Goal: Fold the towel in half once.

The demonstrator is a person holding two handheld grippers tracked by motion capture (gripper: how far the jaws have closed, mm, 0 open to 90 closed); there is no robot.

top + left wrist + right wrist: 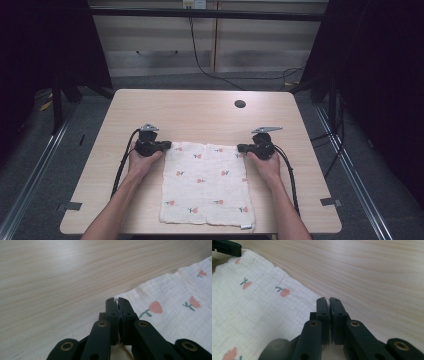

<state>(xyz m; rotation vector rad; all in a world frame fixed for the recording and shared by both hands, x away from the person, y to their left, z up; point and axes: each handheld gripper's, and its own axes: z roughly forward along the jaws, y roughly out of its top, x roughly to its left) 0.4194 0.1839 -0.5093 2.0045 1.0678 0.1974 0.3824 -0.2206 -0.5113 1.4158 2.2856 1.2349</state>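
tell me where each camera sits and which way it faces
High view: above the person's side, looking forward and down on the table; both forearms, left claw and right claw at the cloth's far corners.
Left gripper view: rides the left claw, looking along its jaws, shut on the cloth.
Right gripper view: rides the right claw, likewise shut on the cloth.
All share the flowered cloth.
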